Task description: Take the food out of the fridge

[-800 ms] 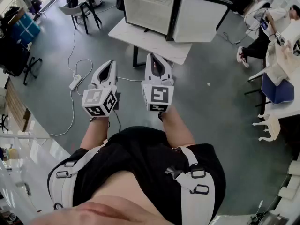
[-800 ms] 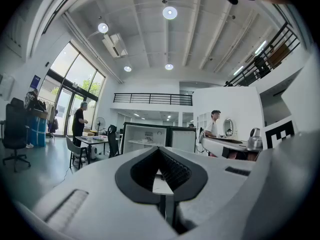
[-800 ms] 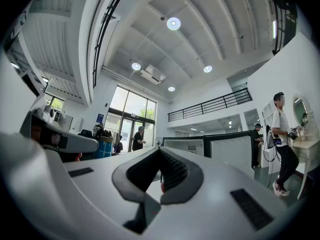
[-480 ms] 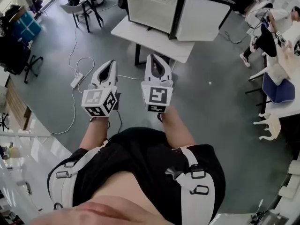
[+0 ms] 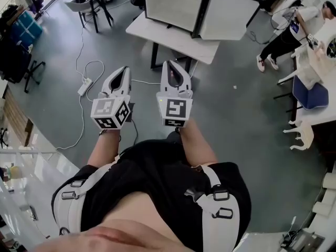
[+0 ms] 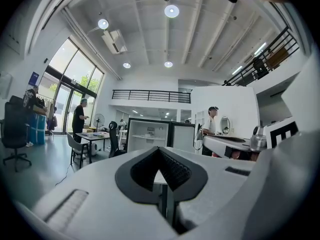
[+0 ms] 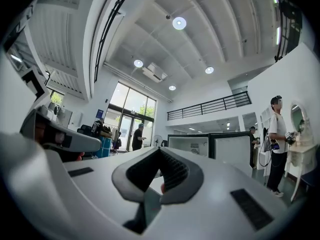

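Observation:
A small fridge (image 5: 170, 5) stands on a white table (image 5: 173, 38) ahead of me, its door (image 5: 229, 18) swung open to the right. Its white inside shows in the left gripper view (image 6: 147, 134) and the right gripper view (image 7: 190, 144); what is on its shelf is too small to tell. My left gripper (image 5: 125, 70) and right gripper (image 5: 171, 65) are side by side at waist height, pointing level toward the table and well short of it. Both are shut with nothing between their jaws, as the left gripper (image 6: 160, 153) and right gripper (image 7: 161, 154) show close up.
A white power strip and cable (image 5: 84, 87) lie on the grey floor at the left. Another table with a chair (image 5: 92, 4) stands at the back left. A person (image 5: 286, 33) sits by desks at the right; another person (image 6: 78, 120) stands by the windows.
The fridge and table have slid slightly up and to the right in the head view. Both grippers keep the same pose, side by side and shut.

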The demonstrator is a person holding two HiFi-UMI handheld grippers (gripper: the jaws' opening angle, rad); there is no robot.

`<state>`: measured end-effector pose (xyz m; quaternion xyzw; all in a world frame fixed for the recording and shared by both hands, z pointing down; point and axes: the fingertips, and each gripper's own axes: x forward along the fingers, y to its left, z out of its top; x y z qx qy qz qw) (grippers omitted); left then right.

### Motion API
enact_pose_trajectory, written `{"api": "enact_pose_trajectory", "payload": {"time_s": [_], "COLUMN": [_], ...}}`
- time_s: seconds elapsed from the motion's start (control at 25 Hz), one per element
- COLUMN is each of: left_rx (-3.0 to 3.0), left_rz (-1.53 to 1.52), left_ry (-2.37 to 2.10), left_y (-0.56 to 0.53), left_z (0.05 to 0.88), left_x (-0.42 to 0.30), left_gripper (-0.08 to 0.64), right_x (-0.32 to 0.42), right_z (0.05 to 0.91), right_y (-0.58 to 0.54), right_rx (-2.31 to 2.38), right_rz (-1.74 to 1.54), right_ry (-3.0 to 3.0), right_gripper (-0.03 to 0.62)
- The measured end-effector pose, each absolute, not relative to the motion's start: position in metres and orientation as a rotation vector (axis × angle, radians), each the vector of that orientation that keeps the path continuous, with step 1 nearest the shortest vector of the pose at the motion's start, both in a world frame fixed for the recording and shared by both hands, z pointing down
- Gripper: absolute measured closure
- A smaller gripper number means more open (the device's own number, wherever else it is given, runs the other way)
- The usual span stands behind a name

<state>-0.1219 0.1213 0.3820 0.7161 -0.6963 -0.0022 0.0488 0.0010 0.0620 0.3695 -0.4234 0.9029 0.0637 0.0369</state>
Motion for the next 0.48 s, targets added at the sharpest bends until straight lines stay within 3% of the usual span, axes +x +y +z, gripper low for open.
{"api": "enact_pose_trajectory", "payload": {"time_s": [0.48], "left_rx": [2.204], "left_rz": [0.001], "left_ry": [-2.137], "left_y": [0.099], "left_z": [0.387], "left_x": [-0.14], "left_gripper": [0.558], "right_x": [-0.004], "right_z": [0.373], "right_y": [0.023], "right_rx": [-1.349], "right_rz": [0.187], "right_ry": [2.725], "right_gripper": [0.584]}}
